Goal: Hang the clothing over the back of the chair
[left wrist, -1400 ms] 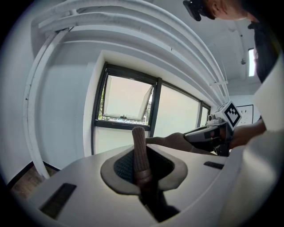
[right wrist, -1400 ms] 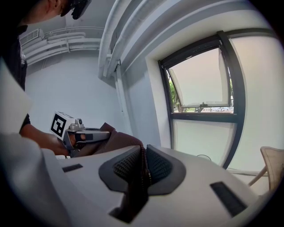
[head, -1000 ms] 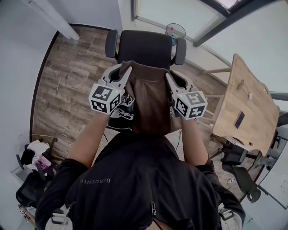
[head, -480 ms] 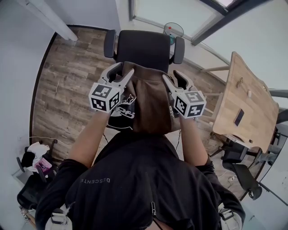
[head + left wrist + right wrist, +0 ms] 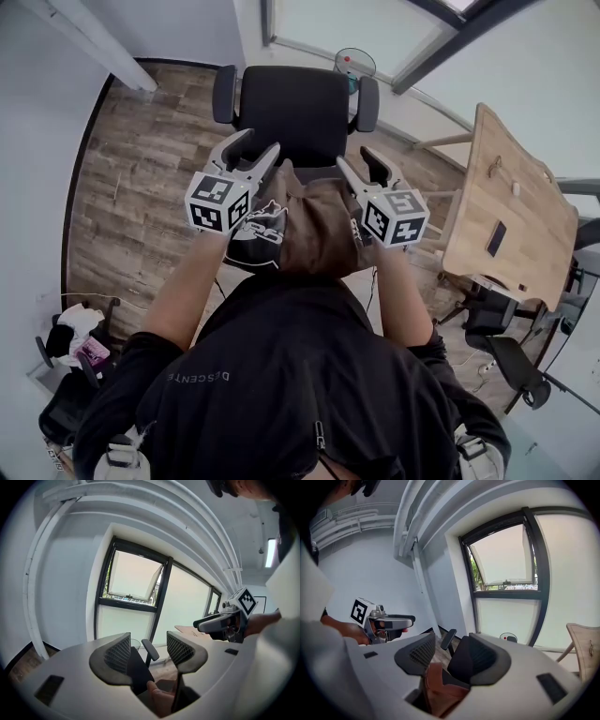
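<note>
The brown clothing (image 5: 314, 225) hangs bunched between my two grippers, with a black part bearing a white logo (image 5: 258, 232) on its left. It lies over what seems to be the near backrest of the black office chair (image 5: 291, 108); the backrest itself is hidden. My left gripper (image 5: 253, 148) is opening and its pads touch nothing. A brown fold (image 5: 161, 700) shows low between its jaws (image 5: 149, 654). My right gripper (image 5: 358, 161) is opening too. The clothing (image 5: 440, 693) lies loose below its pads (image 5: 450, 656).
A wooden table (image 5: 511, 206) stands at the right, with a dark chair (image 5: 511, 361) below it. A small fan (image 5: 354, 64) sits by the window beyond the chair. Bags and clutter (image 5: 70, 328) lie on the wood floor at lower left.
Both grippers have opened and let go of the clothing's top edge. The cloth has dropped lower between them, and more of the chair seat shows. The hands have hardly moved.
</note>
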The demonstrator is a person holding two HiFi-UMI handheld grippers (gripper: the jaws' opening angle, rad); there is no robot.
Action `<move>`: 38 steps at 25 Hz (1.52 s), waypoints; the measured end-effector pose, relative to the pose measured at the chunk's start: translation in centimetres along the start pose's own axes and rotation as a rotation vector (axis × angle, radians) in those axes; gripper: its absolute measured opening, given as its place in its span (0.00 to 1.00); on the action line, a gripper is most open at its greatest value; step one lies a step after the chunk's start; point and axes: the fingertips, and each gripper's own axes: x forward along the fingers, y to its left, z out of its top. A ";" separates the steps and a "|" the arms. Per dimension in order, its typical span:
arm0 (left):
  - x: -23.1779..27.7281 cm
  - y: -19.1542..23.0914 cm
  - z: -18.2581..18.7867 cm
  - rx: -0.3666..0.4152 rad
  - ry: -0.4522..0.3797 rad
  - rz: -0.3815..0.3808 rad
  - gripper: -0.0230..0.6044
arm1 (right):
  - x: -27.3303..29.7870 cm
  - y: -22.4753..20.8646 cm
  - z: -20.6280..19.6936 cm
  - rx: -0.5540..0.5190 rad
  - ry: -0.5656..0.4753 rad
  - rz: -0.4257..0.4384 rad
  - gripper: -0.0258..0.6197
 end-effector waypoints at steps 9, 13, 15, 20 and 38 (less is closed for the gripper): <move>-1.4 -3.0 2.9 0.053 -0.064 -0.097 0.41 | -3.1 2.3 2.0 -0.033 -0.133 0.008 0.35; -2.4 -5.5 4.4 0.083 -0.104 -0.158 0.41 | -5.5 3.5 3.3 -0.066 -0.219 0.001 0.30; -3.1 -6.8 5.0 0.094 -0.124 -0.182 0.40 | -6.9 4.1 3.9 -0.080 -0.261 0.004 0.28; -4.9 -10.2 5.5 0.132 -0.163 -0.187 0.38 | -10.2 5.2 4.1 -0.114 -0.317 0.036 0.28; -16.4 -24.0 2.1 0.194 -0.253 -0.051 0.18 | -24.4 10.5 -1.0 -0.219 -0.399 0.205 0.14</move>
